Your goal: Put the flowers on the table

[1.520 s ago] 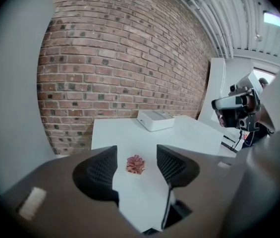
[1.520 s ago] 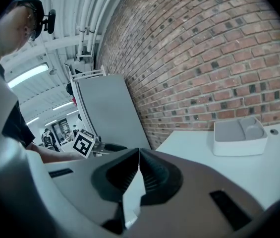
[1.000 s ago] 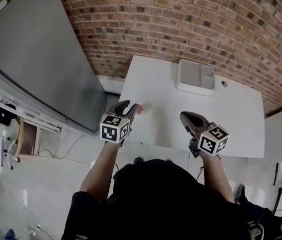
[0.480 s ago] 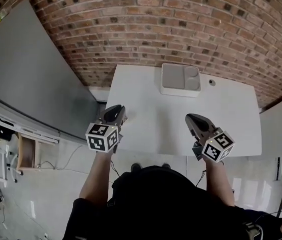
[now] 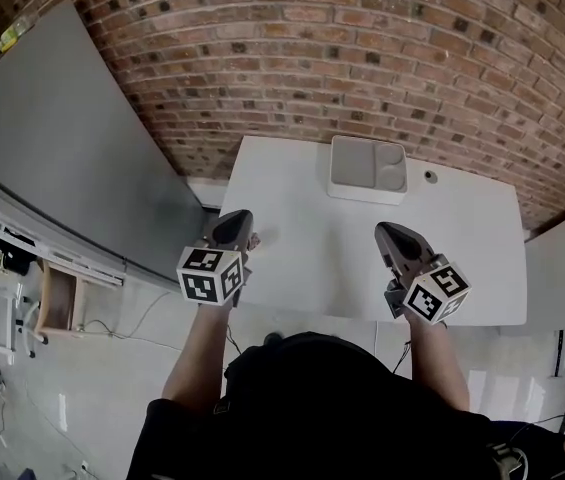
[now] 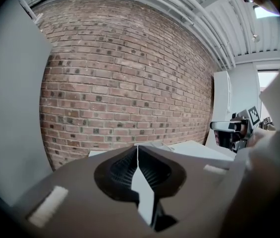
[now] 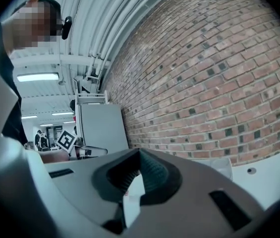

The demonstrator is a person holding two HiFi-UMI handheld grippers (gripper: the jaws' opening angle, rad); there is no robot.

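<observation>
The left claw (image 5: 233,228) hangs over the near-left corner of the white tabletop (image 5: 332,243). In its own view the jaws are pressed together at the tips, with nothing to be made out between them. The right claw (image 5: 393,238) sits over the near edge, toward the right corner, its jaws likewise met at the tips. The flowers cannot be placed for sure. A pinkish fleck (image 5: 256,236) lies just beside the left claw's nose, too small to name, and neither gripper view shows a bloom plainly.

If that fleck is a flower, or a stem pinched in the left claw, it is right by the left edge. Letting go there could send it off the tabletop and onto the floor. A thin stem between tight jaws could also be bruised, or could slip out unnoticed, since the left gripper view gives no sight of it. A spot further in, toward the tray (image 5: 367,168) at the far edge under the brick wall (image 5: 362,58), looks safer.

A second ago a pink thing stood out clearly just ahead and to the right of the left claw's nose; now only the faint fleck remains there. Both claws keep much the same places along the near edge. The tray appears elsewhere in the head view because the head has turned, but it still sits at the far edge.
</observation>
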